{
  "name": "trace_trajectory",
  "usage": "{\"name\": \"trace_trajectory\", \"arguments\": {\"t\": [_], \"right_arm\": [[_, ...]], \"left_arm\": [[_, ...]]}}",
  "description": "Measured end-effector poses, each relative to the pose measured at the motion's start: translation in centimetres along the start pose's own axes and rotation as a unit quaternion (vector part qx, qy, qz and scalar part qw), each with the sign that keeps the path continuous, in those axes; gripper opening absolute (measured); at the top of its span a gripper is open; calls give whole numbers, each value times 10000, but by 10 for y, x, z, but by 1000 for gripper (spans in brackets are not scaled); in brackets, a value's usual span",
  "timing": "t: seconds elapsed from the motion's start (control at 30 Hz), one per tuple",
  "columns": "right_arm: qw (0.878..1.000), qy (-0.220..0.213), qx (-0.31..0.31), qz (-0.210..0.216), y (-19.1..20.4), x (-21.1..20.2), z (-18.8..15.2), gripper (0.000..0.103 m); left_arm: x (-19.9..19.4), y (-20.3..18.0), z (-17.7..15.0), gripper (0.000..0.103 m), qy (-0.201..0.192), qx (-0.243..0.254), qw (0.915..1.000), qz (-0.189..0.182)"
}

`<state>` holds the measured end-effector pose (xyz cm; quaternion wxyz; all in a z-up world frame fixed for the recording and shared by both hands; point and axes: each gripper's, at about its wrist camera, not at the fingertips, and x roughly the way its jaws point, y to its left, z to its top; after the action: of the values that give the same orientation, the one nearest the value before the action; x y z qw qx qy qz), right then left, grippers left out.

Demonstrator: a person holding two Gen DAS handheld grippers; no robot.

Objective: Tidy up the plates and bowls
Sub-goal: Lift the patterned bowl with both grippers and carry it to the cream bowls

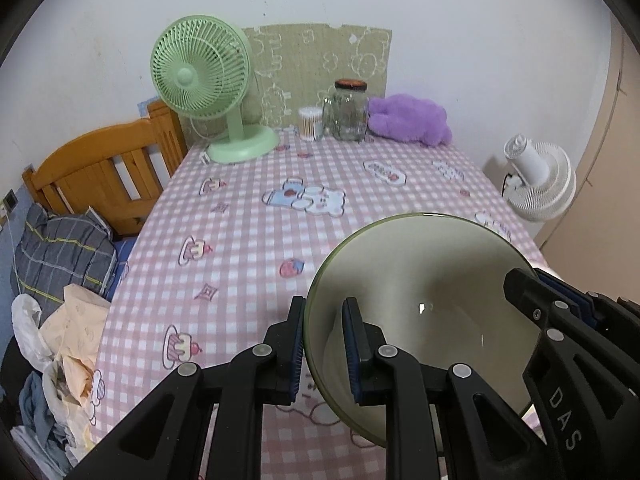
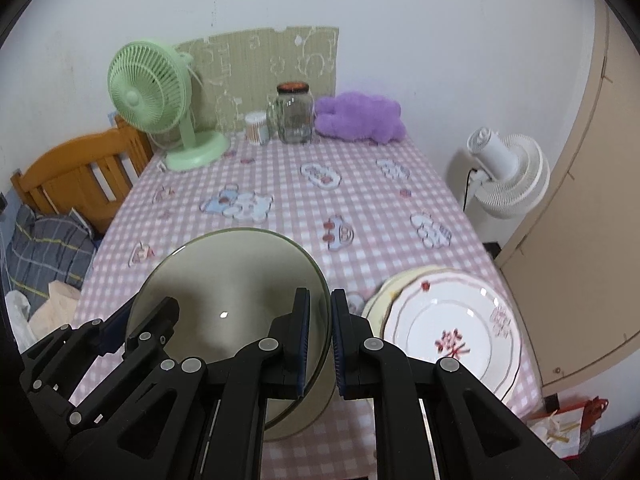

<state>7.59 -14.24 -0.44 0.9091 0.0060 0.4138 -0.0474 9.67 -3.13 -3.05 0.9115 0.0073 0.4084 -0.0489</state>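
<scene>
A green-rimmed bowl with a pale inside is held by both grippers above the checked tablecloth. My left gripper is shut on its left rim. My right gripper is shut on its right rim; the bowl also shows in the right wrist view. The right gripper's fingers show at the bowl's far side in the left wrist view. A white plate with red marks lies on a yellowish plate to the right of the bowl.
A green fan, a cotton swab tub, a glass jar and a purple plush stand along the table's far edge by the wall. A white fan stands right of the table. A wooden bed frame and bedding are left.
</scene>
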Motion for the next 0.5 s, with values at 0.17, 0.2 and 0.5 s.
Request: {"name": "trace_trajectory", "arguments": {"t": [0.17,0.2,0.5], "right_arm": [[9999,145,4,22,-1,8,-16,14],[9998,174,6,23,-1,11,-18,14],[9991,414,27,74,-8,30,-30,14]], "left_arm": [[9,-3,-15,16,158,0,9999,15],[10,-3,-16,16,175,5,9998,19],[27,-10,-24,16,383,84,9992,95]]}}
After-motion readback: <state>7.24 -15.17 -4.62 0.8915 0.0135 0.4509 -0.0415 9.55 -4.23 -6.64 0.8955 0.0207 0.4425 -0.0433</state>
